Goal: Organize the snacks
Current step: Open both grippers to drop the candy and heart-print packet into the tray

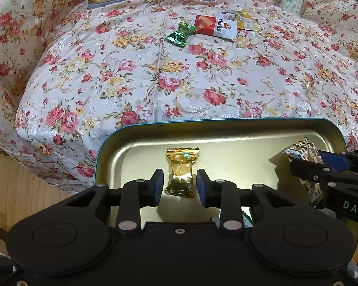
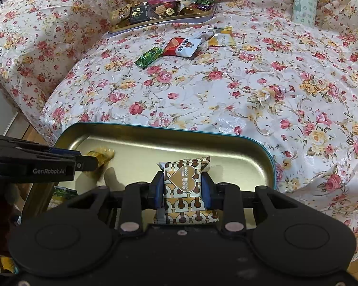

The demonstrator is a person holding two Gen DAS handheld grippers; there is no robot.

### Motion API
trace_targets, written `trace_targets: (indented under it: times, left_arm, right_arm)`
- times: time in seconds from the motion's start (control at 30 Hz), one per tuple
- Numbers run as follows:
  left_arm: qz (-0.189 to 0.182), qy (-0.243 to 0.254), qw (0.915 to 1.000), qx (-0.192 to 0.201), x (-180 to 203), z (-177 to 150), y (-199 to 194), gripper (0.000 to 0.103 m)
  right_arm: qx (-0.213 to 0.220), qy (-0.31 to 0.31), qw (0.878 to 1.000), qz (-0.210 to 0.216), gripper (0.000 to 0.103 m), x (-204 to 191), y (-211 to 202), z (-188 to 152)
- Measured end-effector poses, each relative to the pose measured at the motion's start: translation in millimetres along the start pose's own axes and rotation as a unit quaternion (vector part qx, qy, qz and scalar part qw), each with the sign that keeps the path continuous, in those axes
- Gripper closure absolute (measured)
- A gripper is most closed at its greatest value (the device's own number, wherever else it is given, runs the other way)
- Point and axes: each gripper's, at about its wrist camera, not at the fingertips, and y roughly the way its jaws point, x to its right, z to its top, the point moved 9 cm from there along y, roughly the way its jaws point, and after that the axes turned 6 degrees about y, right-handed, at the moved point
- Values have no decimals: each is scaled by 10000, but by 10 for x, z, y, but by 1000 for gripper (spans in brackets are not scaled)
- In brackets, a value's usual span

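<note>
You have both grippers over the tin (image 1: 226,128), and each one has a snack between its fingers. The left gripper (image 1: 180,184) has its pads a little apart from the gold candy (image 1: 181,172); a thin gap shows on both sides, so it looks released or nearly so, and the candy seems to lie on the tin floor. The right gripper (image 2: 182,189) is closed on the patterned packet (image 2: 185,188), with both pads pressing its sides and the packet above the tin floor. To do this step well, lower the packet until it is close to the floor before you open, and keep it to the right of the candy so the two do not pile up. Pull the left fingers straight back, not sideways, so that you do not drag the candy. Far ahead of the fingers, a green candy (image 2: 149,57), a red packet (image 2: 182,46) and a yellow packet (image 2: 220,38) lie on the floral cloth (image 2: 250,95), and behind them is a tray (image 2: 164,17) full of snacks. The cloth is soft and wrinkled. A mint bottle (image 2: 305,0) stands far right, and wood floor (image 1: 14,186) shows to the left.
</note>
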Motion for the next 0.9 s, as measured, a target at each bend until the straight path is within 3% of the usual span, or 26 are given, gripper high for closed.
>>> trace_targets:
  times: [0.73,0.9]
  left_arm:
    - [-12,103,9998,152,39,23,-89,60]
    - [82,170,9983,560,40,126,-186,46]
  right_arm:
    - [-32,32,10000,57,67,-3,0,-10]
    - [72,-10,9999,127,67,-20,-64,11]
